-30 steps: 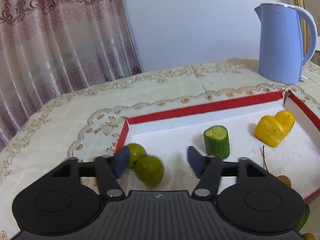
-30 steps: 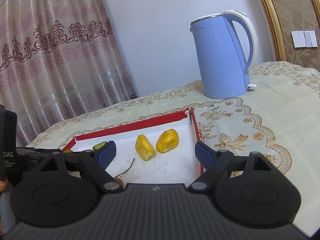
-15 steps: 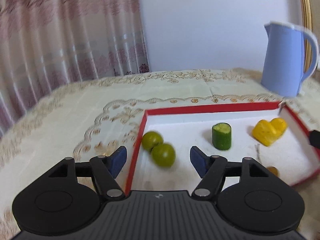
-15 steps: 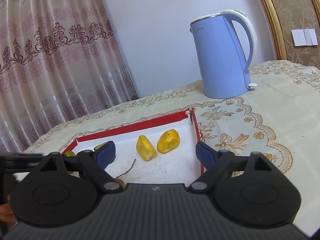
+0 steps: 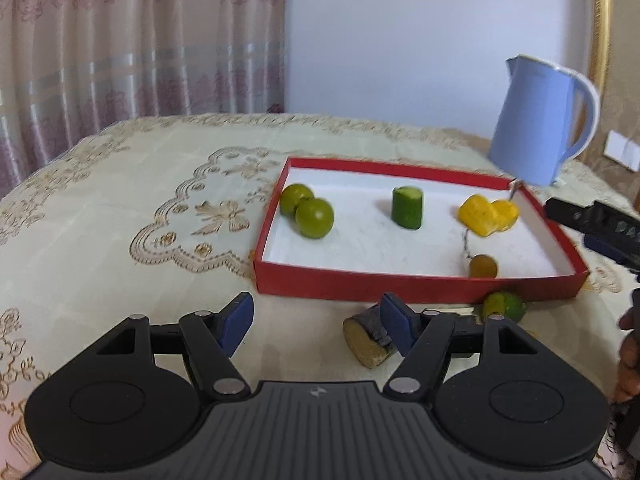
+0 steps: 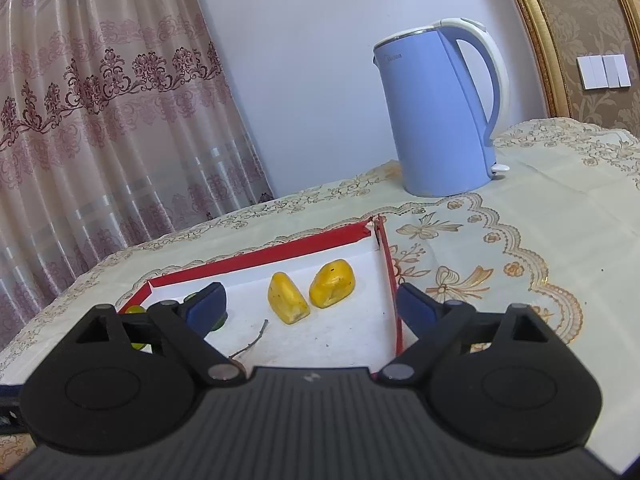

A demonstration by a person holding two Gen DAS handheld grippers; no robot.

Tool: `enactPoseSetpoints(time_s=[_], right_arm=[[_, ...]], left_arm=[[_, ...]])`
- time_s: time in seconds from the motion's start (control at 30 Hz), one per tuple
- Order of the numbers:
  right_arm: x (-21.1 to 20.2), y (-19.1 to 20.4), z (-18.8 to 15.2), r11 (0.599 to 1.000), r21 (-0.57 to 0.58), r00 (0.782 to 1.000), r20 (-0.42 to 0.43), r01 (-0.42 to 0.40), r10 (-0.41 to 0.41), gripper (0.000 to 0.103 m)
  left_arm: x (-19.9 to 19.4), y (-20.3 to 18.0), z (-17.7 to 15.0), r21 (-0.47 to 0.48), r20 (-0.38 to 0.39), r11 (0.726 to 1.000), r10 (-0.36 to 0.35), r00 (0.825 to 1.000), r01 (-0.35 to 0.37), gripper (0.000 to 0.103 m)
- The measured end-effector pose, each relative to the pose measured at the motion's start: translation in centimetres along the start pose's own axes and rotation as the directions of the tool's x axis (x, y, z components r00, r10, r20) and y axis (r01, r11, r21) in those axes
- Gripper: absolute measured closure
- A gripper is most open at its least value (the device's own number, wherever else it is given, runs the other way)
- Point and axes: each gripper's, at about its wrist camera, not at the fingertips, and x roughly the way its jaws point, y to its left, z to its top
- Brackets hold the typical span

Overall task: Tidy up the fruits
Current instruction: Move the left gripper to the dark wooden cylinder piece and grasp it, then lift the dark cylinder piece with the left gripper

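The left gripper (image 5: 316,324) gapes empty before a red-walled cardboard tray (image 5: 416,290) of round, glossy limes (image 5: 314,218).

The left gripper (image 5: 316,325) tilts downward with its jaws parted and nothing between them; the right gripper (image 6: 310,308) points gently downward, its jaws spread wide, having just been opening, and empty.
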Motion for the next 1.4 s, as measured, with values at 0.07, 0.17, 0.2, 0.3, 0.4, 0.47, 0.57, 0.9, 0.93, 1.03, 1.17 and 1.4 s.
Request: enactPoseSetpoints(time_s=[0.07, 0.17, 0.2, 0.3, 0.4, 0.47, 0.57, 0.9, 0.93, 1.03, 1.17, 1.4], right_arm=[[0.0, 0.0, 0.0, 1.0, -0.001, 1.0, -0.002, -0.001, 0.001, 0.011], [0.0, 0.1, -0.1, 1.0, -0.005, 1.0, 0.001, -0.004, 0.004, 0.011], [0.0, 0.1, -0.1, 1.0, -0.007, 1.0, 0.001, -0.004, 0.004, 0.011], [0.0, 0.2, -0.1, 1.0, -0.008, 1.0, 0.002, -0.004, 0.004, 0.01], [0.0, 0.2, -0.1, 1.0, -0.006, 1.0, 0.002, -0.006, 0.006, 0.01], [-0.1, 0.2, -0.1, 1.0, -0.005, 1.0, 0.003, -0.007, 0.007, 0.01], [-0.1, 0.3, -0.2, 1.0, -0.009, 1.0, 0.005, -0.008, 0.008, 0.009], [-0.3, 0.3, 0.0, 1.0, -0.016, 1.0, 0.024, -0.012, 0.013, 0.009], [-0.5, 0.4, 0.0, 1.0, -0.019, 0.999, 0.039, -0.017, 0.018, 0.009], [-1.8, 0.8, 0.3, 1.0, -0.019, 0.997, 0.074, -0.022, 0.023, 0.009], [-4.1, 1.9, -0.3, 0.998, -0.028, 0.998, 0.038, -0.052, 0.053, 0.003], [-5.7, 6.1, -2.8, 0.966, -0.256, 0.997, -0.064, 0.033, -0.051, 0.0]], left_arm=[[0.4, -0.5, 0.0, -0.01, -0.016, 1.0, 0.012, 1.0, -0.012, 0.033], [0.7, -1.1, 0.1, -0.033, -0.031, 0.999, 0.016, 0.999, -0.017, 0.024], [1.0, -1.3, 0.1, -0.037, -0.041, 0.999, 0.013, 0.999, -0.015, 0.024], [1.8, -1.7, 0.2, -0.051, -0.075, 0.999, 0.011, 0.997, -0.015, 0.024], [2.8, -1.9, 0.0, -0.058, -0.137, 0.998, 0.019, 0.99, -0.027, 0.024], [3.1, -1.7, -0.4, -0.056, -0.147, 0.998, 0.021, 0.989, -0.03, 0.024], [2.7, -1.3, -0.5, -0.06, -0.136, 0.998, 0.018, 0.991, -0.027, 0.028], [2.1, -0.2, -0.8, -0.072, -0.121, 0.995, -0.078, 0.99, 0.069, 0.073], [2.0, -0.1, -1.0, -0.065, -0.113, 0.996, -0.075, 0.991, 0.068, 0.073], [2.0, 0.2, -1.1, -0.041, -0.103, 0.995, -0.095, 0.99, 0.092, 0.073], [2.4, -0.1, -1.2, 0.004, -0.085, 0.996, -0.086, 0.993, 0.087, 0.073], [2.8, -1.4, -1.5, 0.087, -0.047, 0.996, -0.025, 0.999, 0.029, 0.059]])
